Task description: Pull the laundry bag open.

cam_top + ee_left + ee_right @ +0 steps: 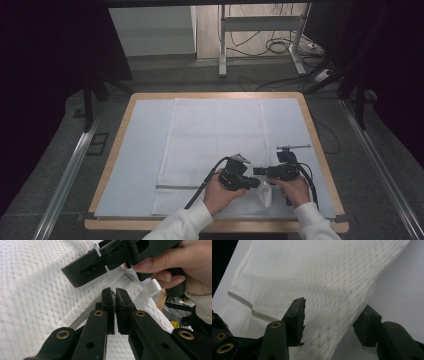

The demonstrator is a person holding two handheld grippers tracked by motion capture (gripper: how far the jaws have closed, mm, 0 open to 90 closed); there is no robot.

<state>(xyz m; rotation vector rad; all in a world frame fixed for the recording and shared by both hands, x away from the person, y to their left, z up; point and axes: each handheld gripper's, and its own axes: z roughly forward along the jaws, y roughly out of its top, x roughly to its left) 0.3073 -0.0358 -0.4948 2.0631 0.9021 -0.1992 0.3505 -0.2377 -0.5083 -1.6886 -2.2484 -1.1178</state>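
High view shows a white mesh bag [212, 145] lying flat along the middle of the surface [125, 150], its near right corner lifted where both hands work. The left tool [253, 183] is clenched on the fabric at that corner; in the left gripper view its jaws stand pressed together with a fold of mesh and what appears to be the grey zip edge [82, 316] pinched between them. The right tool [256, 171] sits just beside it, pointing toward the left one. In the right gripper view its jaws stand apart on either side of the raised mesh edge [342, 322], and the pads do not press on it, so this tool is released for now. The zip line [242, 301] runs across the bag to the left in that view. Assessment: one hold on the corner is secured; the second hold is not yet made. Whatever handling follows, whether opening, folding or lifting the bag, remains outstanding, and most of the bag lies undisturbed on the surface.
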